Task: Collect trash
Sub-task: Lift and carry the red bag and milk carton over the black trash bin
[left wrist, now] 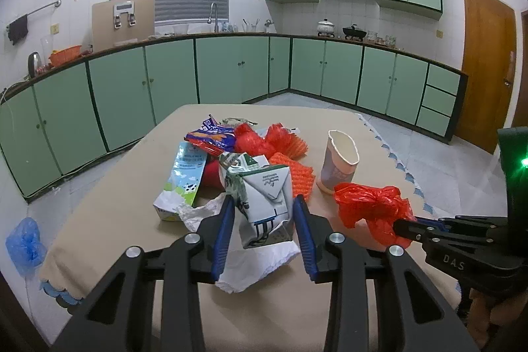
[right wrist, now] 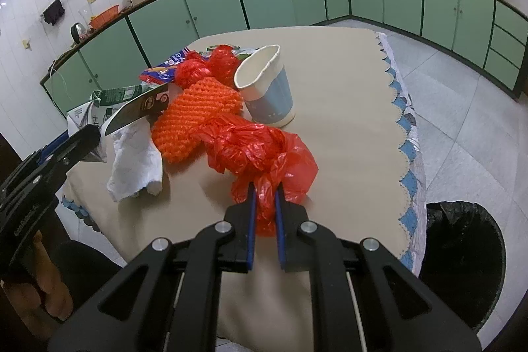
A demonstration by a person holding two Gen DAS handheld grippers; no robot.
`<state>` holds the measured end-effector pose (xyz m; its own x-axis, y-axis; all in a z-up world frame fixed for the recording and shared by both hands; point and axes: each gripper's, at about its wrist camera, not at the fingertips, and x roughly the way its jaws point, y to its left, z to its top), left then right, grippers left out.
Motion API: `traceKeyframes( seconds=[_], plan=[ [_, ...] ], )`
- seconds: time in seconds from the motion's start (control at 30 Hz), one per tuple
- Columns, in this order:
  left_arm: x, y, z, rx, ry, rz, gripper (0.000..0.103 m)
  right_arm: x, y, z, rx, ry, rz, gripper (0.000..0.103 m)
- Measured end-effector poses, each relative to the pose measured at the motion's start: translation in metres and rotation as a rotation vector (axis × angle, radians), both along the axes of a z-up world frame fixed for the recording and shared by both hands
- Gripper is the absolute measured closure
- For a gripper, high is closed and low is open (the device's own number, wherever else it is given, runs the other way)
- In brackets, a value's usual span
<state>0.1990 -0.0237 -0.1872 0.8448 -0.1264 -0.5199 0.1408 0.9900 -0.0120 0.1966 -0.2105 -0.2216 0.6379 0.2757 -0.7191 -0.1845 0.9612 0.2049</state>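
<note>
My left gripper (left wrist: 264,203) is shut on a crushed green-and-white milk carton (left wrist: 264,200), held over a white tissue (left wrist: 260,266) near the table's front edge. My right gripper (right wrist: 264,190) is shut on a crumpled red plastic bag (right wrist: 257,150); the bag also shows in the left wrist view (left wrist: 369,207). A dented paper cup (right wrist: 267,88) stands upright behind the bag. Orange foam netting (right wrist: 194,117), red net pieces (right wrist: 204,65), a blue snack wrapper (left wrist: 211,137) and a flattened blue carton (left wrist: 184,180) lie piled on the table.
The table has a beige cloth (right wrist: 346,108) with a scalloped blue edge. A bin with a black liner (right wrist: 462,259) stands on the floor at the table's right. A blue plastic bag (left wrist: 24,243) lies on the floor at the left. Green cabinets line the walls.
</note>
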Motion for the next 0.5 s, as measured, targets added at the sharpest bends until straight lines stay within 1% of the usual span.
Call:
traceKeyframes(
  seconds=[0.2, 0.5],
  plan=[
    [-0.011, 0.005, 0.008, -0.015, -0.02, -0.007, 0.067, -0.005, -0.003, 0.006, -0.003, -0.011, -0.005, 0.094],
    [-0.017, 0.002, 0.037, -0.02, -0.084, -0.021, 0.069, -0.012, -0.006, 0.024, 0.002, -0.046, -0.012, 0.094]
  ],
)
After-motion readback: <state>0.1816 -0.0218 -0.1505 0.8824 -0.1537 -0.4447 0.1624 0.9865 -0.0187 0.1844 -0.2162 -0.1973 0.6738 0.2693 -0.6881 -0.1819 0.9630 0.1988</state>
